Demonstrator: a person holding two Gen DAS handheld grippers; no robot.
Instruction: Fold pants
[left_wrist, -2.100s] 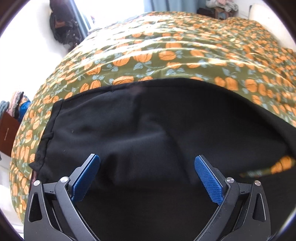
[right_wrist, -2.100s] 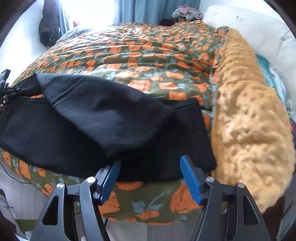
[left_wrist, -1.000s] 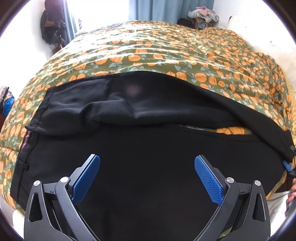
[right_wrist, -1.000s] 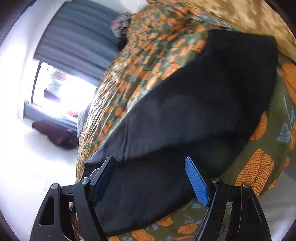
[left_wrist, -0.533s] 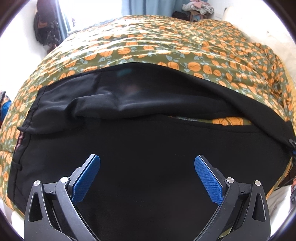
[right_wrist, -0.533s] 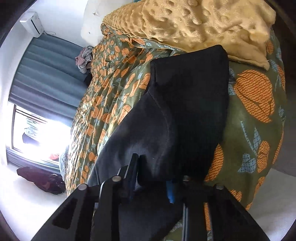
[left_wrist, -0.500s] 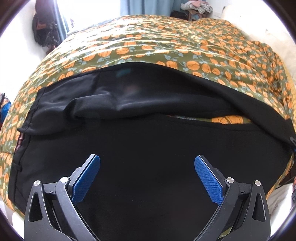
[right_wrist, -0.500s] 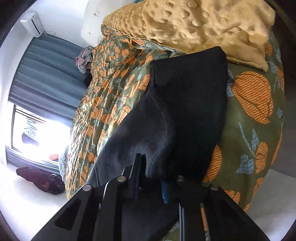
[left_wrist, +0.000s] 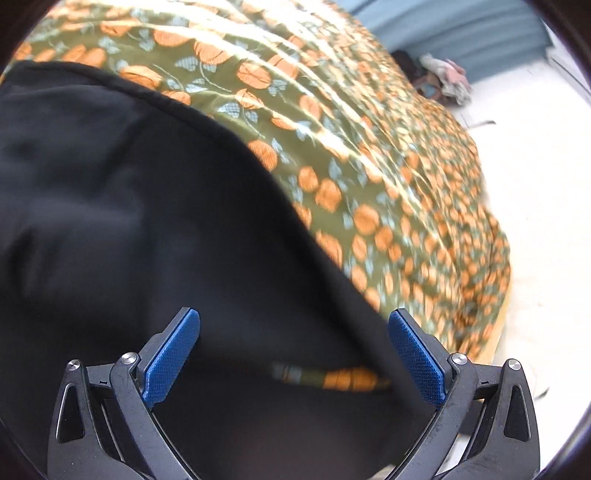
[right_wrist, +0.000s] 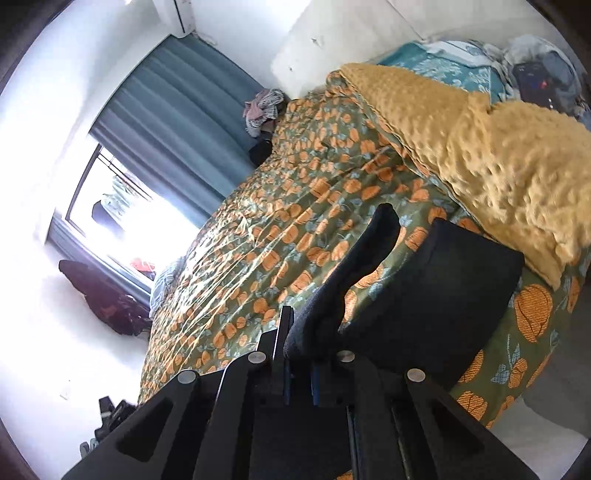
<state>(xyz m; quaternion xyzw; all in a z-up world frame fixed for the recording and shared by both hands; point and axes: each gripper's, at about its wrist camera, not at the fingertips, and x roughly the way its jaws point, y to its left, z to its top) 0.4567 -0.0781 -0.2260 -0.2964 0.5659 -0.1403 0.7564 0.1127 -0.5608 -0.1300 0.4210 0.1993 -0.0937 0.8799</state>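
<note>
Black pants (left_wrist: 129, 229) lie on a bed with an olive cover printed with orange pumpkins (left_wrist: 332, 122). In the left wrist view they fill the lower left, one leg edge running diagonally to the lower right. My left gripper (left_wrist: 293, 354) is open, its blue pads wide apart just above the cloth, holding nothing. My right gripper (right_wrist: 299, 363) is shut on a raised fold of one pant leg (right_wrist: 354, 273), lifted off the cover; the other leg end (right_wrist: 436, 295) lies flat near the bed's edge.
A mustard bobbled blanket (right_wrist: 480, 147) lies along the right side of the bed, with a teal cover (right_wrist: 443, 70) beyond it. Blue curtains (right_wrist: 192, 122) and a bright window (right_wrist: 122, 214) stand behind. A pile of clothes (right_wrist: 262, 110) sits at the far end.
My right gripper has lifted the pant leg it pinched up off the bed, and its view has swung upward. My left gripper, still open, has swung right and moved closer to the pants.
</note>
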